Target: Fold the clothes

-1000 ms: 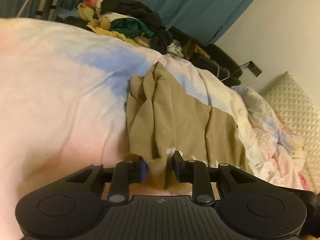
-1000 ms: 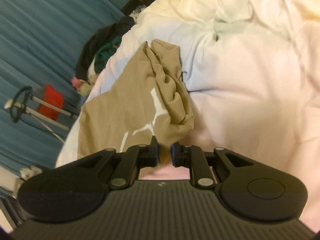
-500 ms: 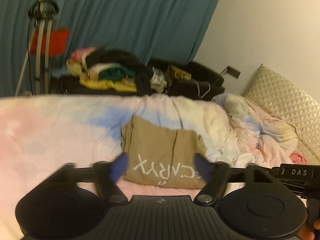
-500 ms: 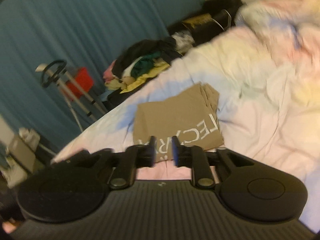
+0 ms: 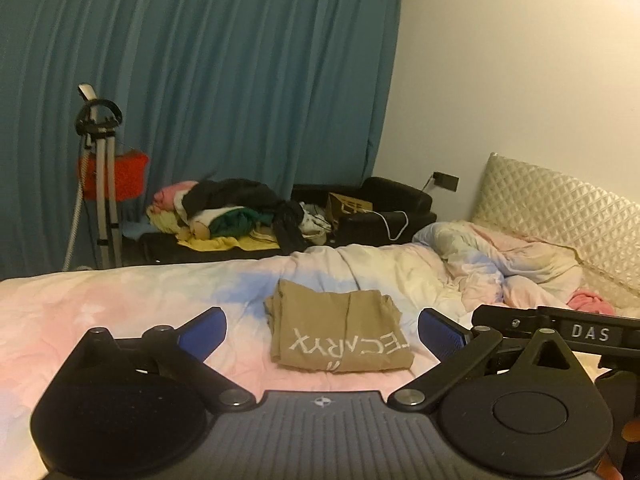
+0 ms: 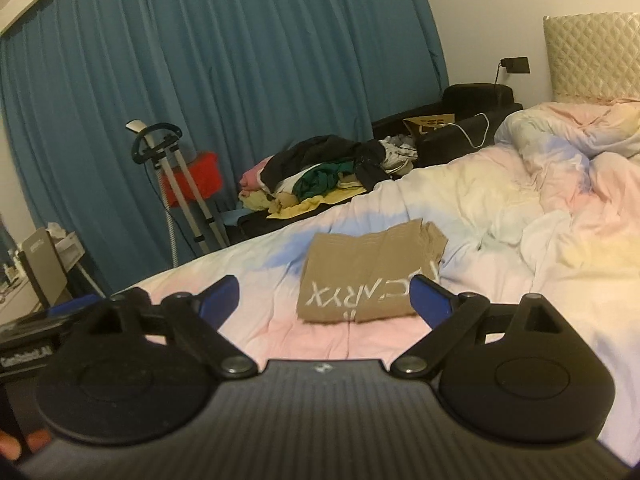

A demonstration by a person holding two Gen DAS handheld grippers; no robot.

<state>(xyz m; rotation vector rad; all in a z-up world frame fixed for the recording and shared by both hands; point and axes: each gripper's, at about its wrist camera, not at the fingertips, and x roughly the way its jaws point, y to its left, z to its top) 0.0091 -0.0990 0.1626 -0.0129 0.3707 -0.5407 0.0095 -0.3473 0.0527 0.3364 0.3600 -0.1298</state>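
A tan garment (image 5: 340, 330) with white lettering lies folded into a flat rectangle on the pastel bed cover (image 5: 120, 300); the right wrist view shows the same garment (image 6: 368, 276) on the cover (image 6: 520, 248). My left gripper (image 5: 322, 332) is open, held back from the garment's near edge, nothing between its blue pads (image 5: 202, 332). My right gripper (image 6: 326, 296) is open too, raised clear of the cloth with its blue pads (image 6: 430, 298) spread wide. The right gripper's body shows at the right edge of the left wrist view.
A pile of mixed clothes (image 5: 228, 216) lies on a low black sofa (image 5: 380, 208) behind the bed, before teal curtains. A steamer stand (image 5: 100, 184) with a red item is at the left. A rumpled duvet (image 5: 500, 264) and quilted headboard (image 5: 560, 216) lie right.
Both grippers let go of the tan garment, opened wide and drew back and up. The garment, bunched a second ago, now lies flat and folded on the bed.
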